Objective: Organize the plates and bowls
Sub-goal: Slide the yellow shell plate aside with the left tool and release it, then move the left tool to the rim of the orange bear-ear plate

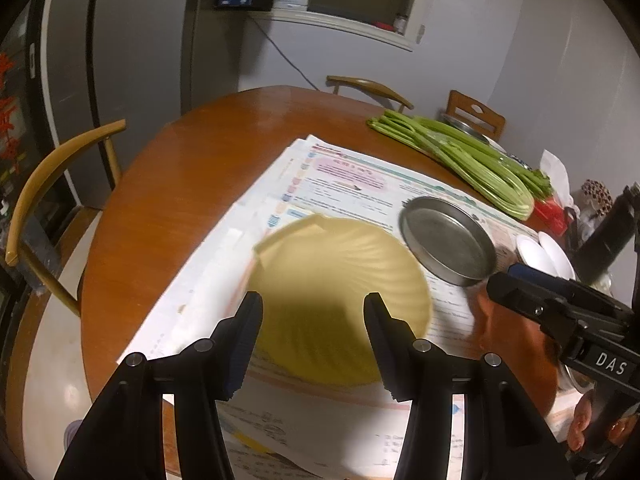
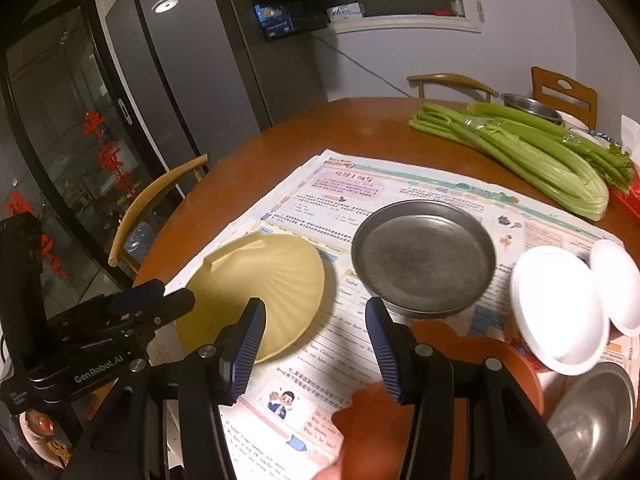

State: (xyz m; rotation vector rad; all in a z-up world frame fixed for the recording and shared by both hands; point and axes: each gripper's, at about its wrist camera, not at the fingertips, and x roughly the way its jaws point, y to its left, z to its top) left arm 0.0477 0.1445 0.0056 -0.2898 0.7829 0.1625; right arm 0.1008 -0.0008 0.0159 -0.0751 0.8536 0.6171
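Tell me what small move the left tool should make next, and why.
Probably lower the left tool to the near rim of the yellow plate and close on it: its jaws stand open above the plate, holding nothing, and the plate lies on the newspaper beside the steel plate.

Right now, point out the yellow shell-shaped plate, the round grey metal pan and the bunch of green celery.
Yellow shell-shaped plate (image 2: pixel 260 280): right wrist view, on its ribbed centre.
Round grey metal pan (image 2: pixel 424 258): right wrist view, on its flat inner floor.
Bunch of green celery (image 2: pixel 532 156): right wrist view, on the middle of the stalks.
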